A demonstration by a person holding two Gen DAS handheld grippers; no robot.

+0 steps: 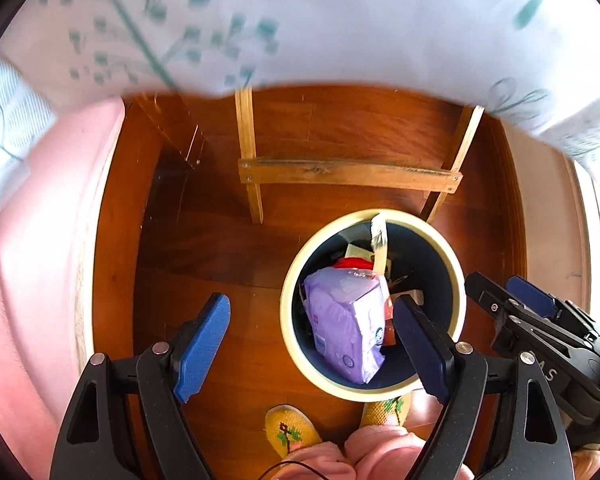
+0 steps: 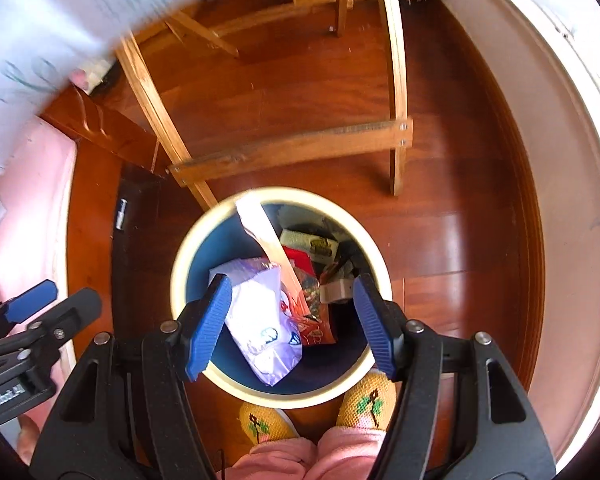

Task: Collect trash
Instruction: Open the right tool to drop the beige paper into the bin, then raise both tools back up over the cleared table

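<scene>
A round trash bin (image 1: 458,280) with a cream rim and dark blue inside stands on the wooden floor; it also shows in the right wrist view (image 2: 203,224). Inside lie a purple-white plastic package (image 1: 348,320) (image 2: 259,336), a long white wrapper (image 1: 380,240) (image 2: 259,224), red and orange wrappers (image 2: 312,312) and other scraps. My left gripper (image 1: 316,352) is open and empty above the bin's left side. My right gripper (image 2: 291,328) is open and empty right above the bin; it also shows at the right in the left wrist view (image 1: 512,300).
A wooden frame with legs and a crossbar (image 1: 348,172) (image 2: 291,148) stands behind the bin. A white floral sheet (image 1: 300,20) hangs above. A pink blanket (image 1: 31,240) is at the left. The person's yellow slippers (image 1: 287,432) (image 2: 364,400) stand by the bin.
</scene>
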